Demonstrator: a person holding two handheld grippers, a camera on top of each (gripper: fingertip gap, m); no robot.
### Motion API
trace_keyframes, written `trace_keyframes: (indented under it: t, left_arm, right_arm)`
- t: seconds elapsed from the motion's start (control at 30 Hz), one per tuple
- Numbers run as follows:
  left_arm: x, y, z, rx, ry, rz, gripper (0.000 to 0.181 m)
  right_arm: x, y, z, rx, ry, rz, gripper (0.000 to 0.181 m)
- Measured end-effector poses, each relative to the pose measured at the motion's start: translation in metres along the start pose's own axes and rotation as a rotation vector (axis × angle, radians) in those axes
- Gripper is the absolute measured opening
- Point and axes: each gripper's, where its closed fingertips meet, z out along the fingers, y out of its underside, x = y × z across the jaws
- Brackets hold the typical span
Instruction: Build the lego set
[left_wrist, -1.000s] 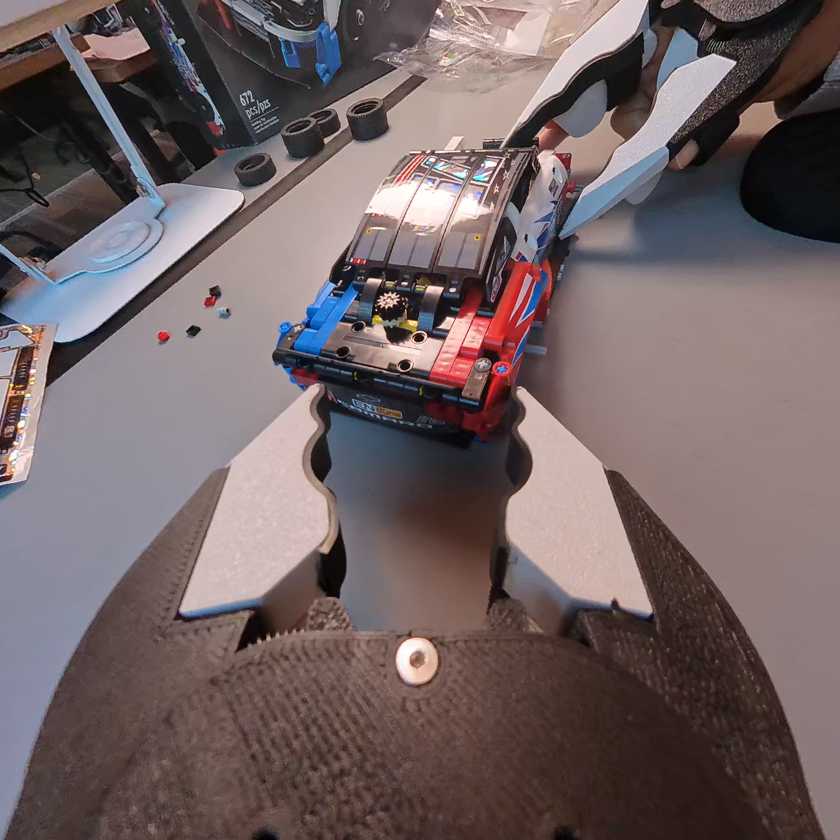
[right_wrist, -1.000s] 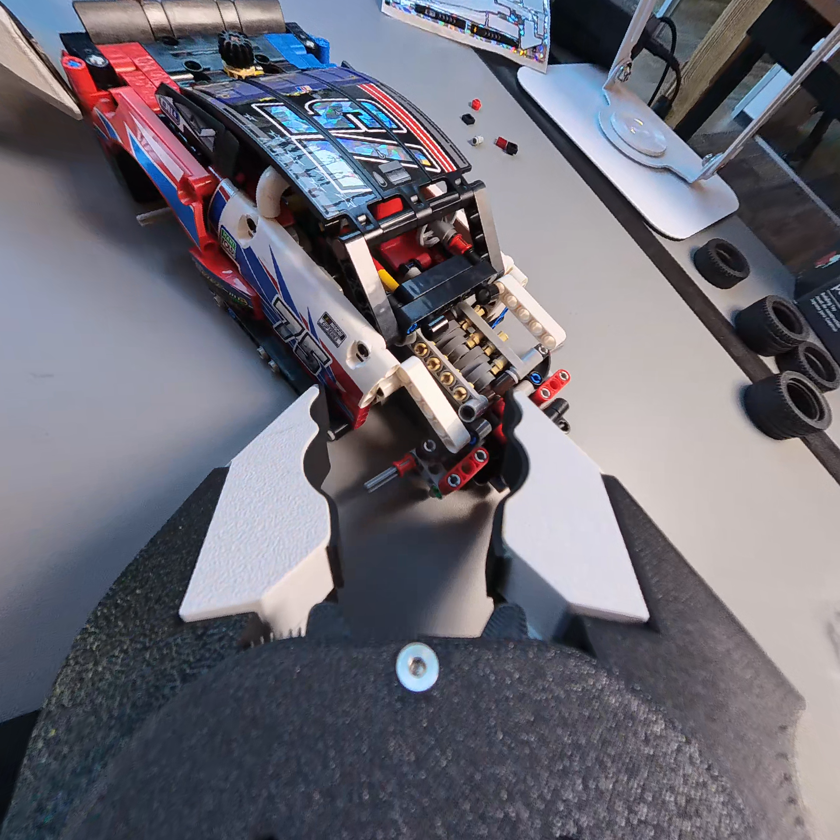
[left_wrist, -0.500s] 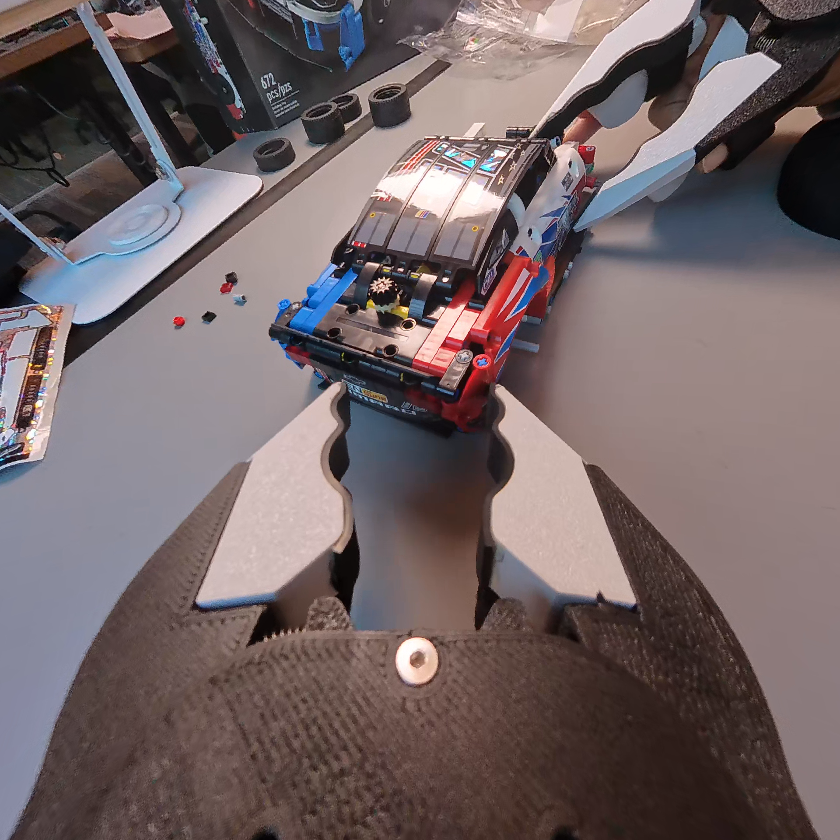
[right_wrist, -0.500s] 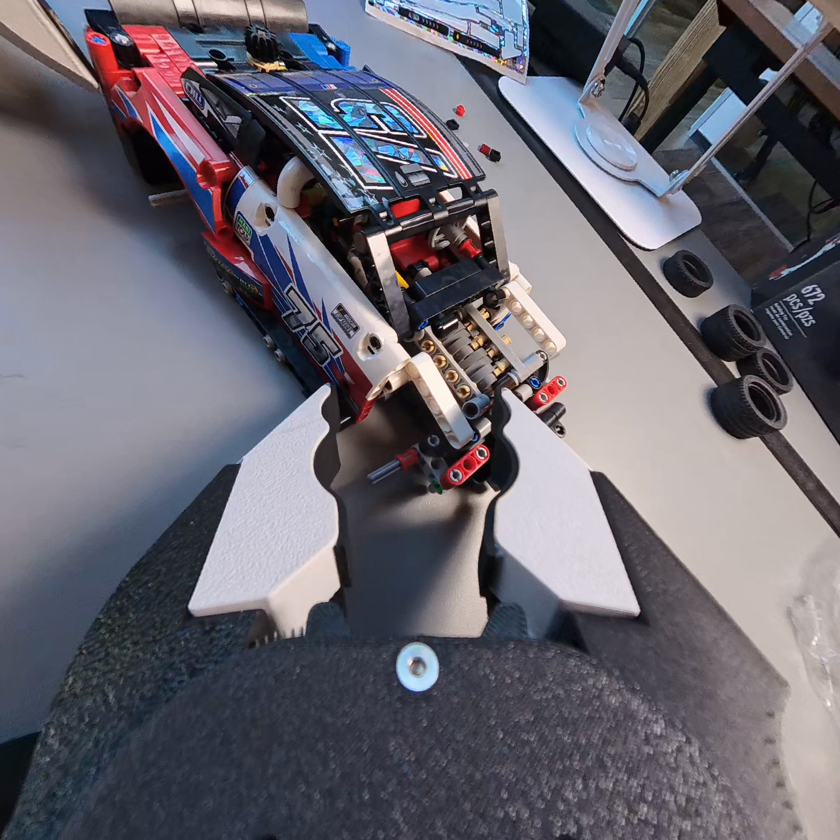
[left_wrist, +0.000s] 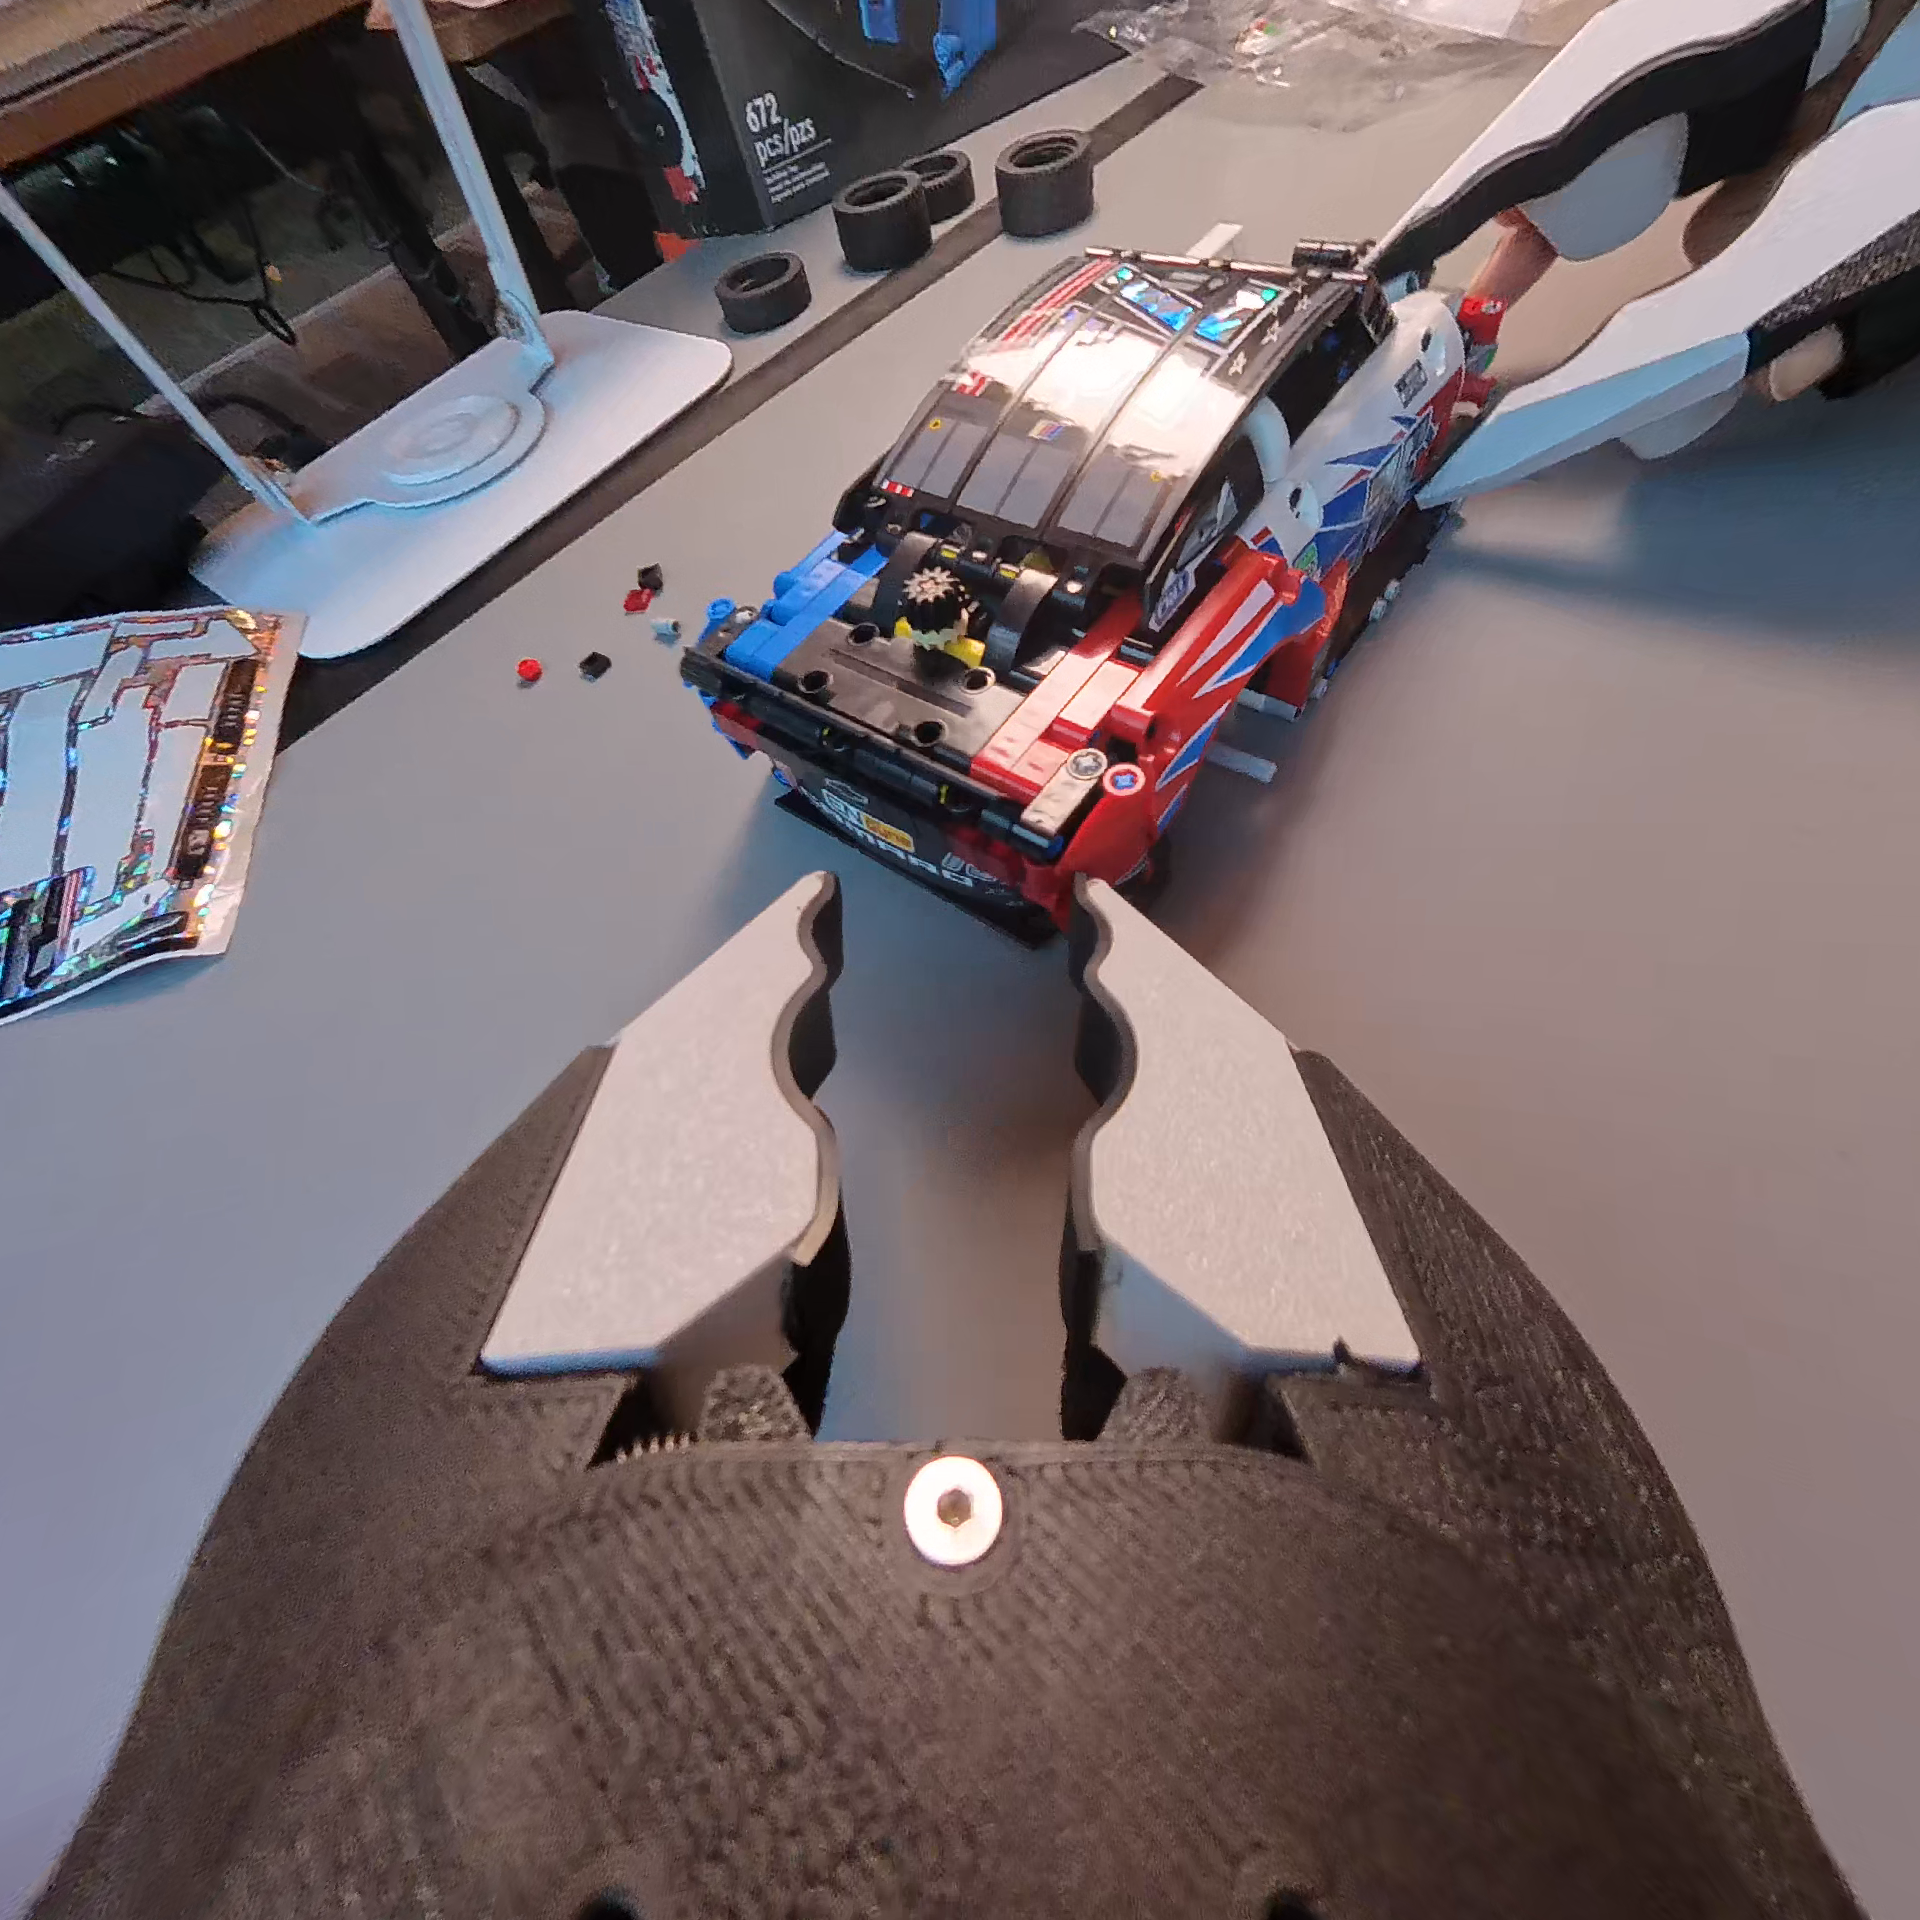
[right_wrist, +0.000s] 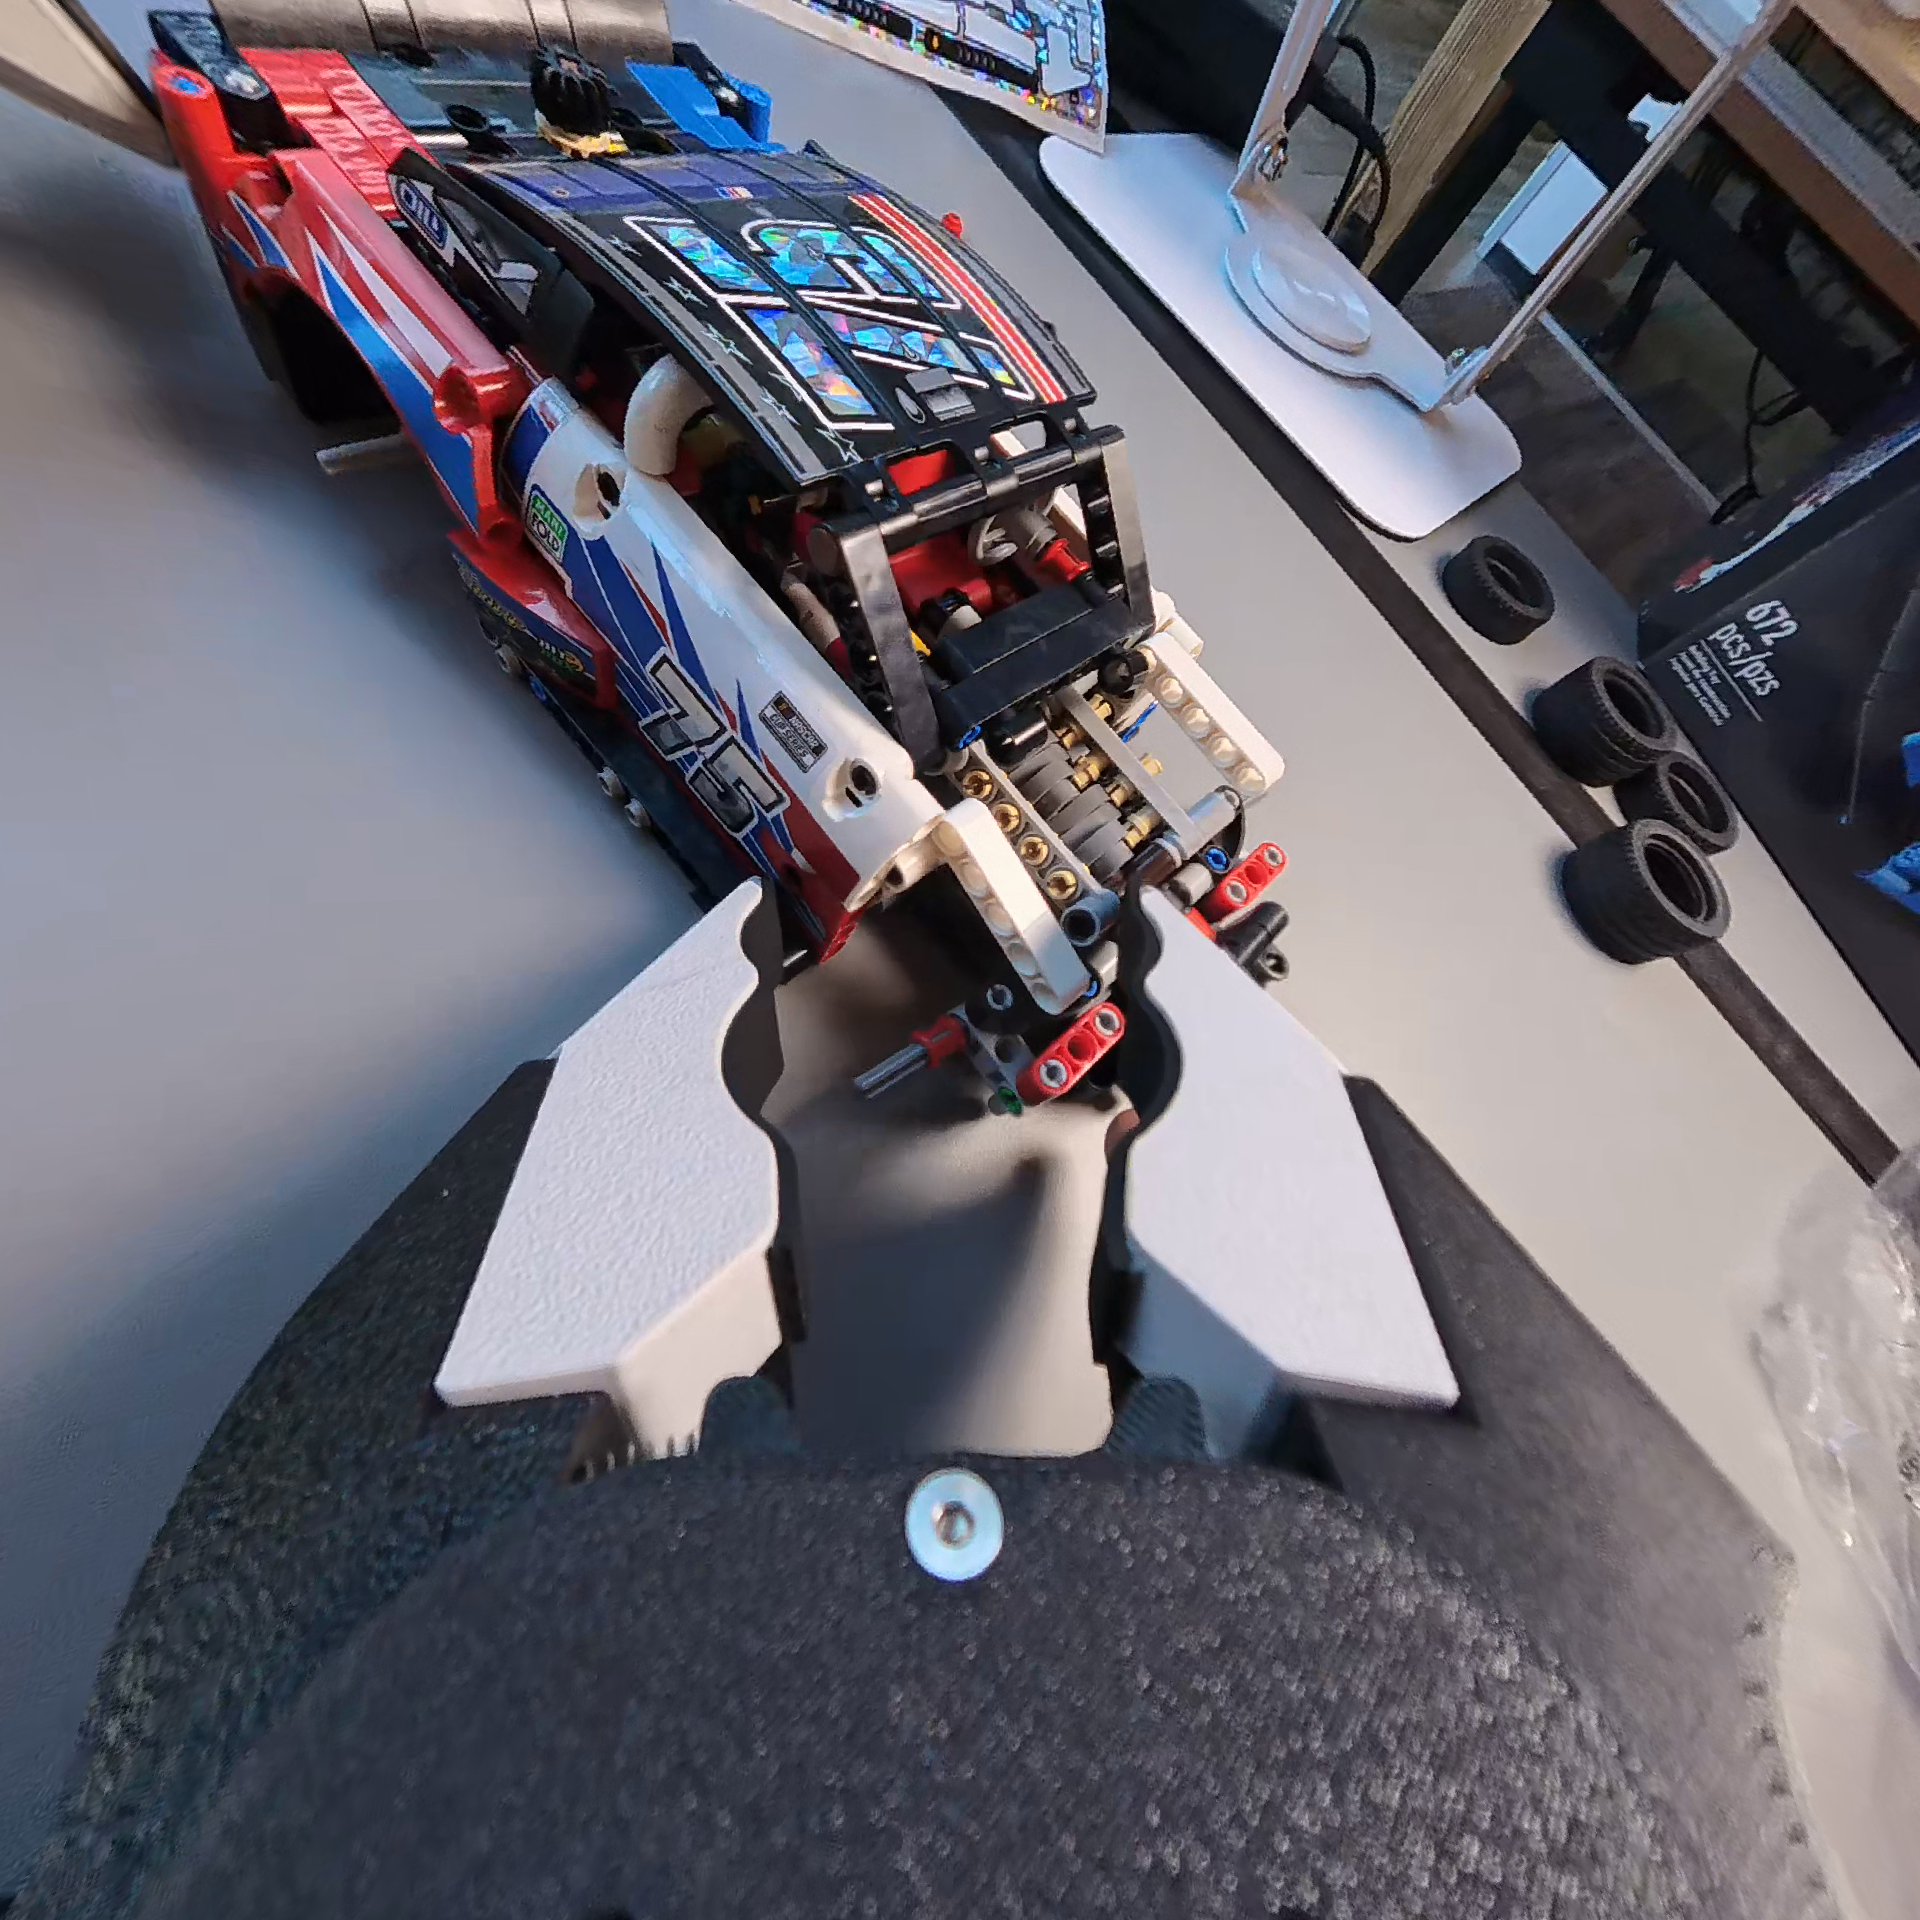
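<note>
- On the grey desk between my two tongs sits the lego race car, wheel-less, its belly flat on the surface.
- My left tongs are released and hold nothing; the right fingertip sits just beside the car's red tail corner, and the gap between the fingers is narrower than the tail.
- My right tongs are also parted and grasp nothing I can confirm; the car's unfinished nose, with its white beams and exposed gears, reaches into the gap, and the small red pieces lie close to the right finger.
- I judge the step in hand to be steadying or turning the car so the wheels can go on.
- To do it well, I should grip solid frame beams, not the stickered roof or the thin protruding axle, and close slowly.
- Four black tyres wait near the set's box, well apart from both tongs.
- Several tiny loose pieces lie beside the car's blue rear corner, near a holographic sticker sheet.
</note>
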Motion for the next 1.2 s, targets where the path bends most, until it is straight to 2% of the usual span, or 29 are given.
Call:
trace_keyframes:
  t: [0.07,0.13,0.23,0.33,0.47,0.6,0.67,0.77,0.87,1.0,1.2]
  left_arm:
    - [-0.005,-0.004,-0.004,0.037,-0.010,-0.033,0.049]
    - [-0.013,-0.018,-0.012,0.126,-0.021,-0.083,0.047]
    - [-0.032,-0.046,-0.026,0.234,-0.044,-0.116,0.050]
    - [-0.064,-0.085,-0.029,0.319,-0.086,-0.112,0.047]
    - [-0.121,-0.154,-0.009,0.396,-0.184,-0.072,0.033]
    - [-0.172,-0.197,0.046,0.331,-0.225,-0.036,0.026]
    - [-0.201,-0.204,0.075,0.282,-0.275,-0.017,0.032]
    - [-0.233,-0.201,0.110,0.222,-0.316,-0.012,0.038]
    - [-0.250,-0.195,0.133,0.167,-0.358,0.051,0.034]
    - [-0.261,-0.186,0.148,0.107,-0.422,0.155,0.014]
    - [-0.264,-0.188,0.146,0.167,-0.447,0.189,0.003]
  right_arm:
    - [0.003,-0.004,-0.002,0.025,0.006,0.022,0.061]
    - [0.007,-0.020,-0.013,0.131,-0.018,0.115,0.058]
    - [0.025,-0.060,-0.035,0.317,-0.044,0.245,0.054]
    - [0.061,-0.100,-0.041,0.415,0.017,0.258,0.039]
    - [0.125,-0.165,-0.013,0.443,0.126,0.167,0.029]
    - [0.195,-0.205,0.047,0.416,0.219,0.186,0.028]
    - [0.222,-0.211,0.078,0.378,0.252,0.209,0.032]
    - [0.238,-0.224,0.112,0.362,0.248,0.213,0.037]
    - [0.247,-0.227,0.132,0.316,0.289,0.189,0.029]
    - [0.252,-0.218,0.146,0.278,0.303,0.209,0.001]
    - [0.254,-0.215,0.143,0.300,0.290,0.216,0.000]
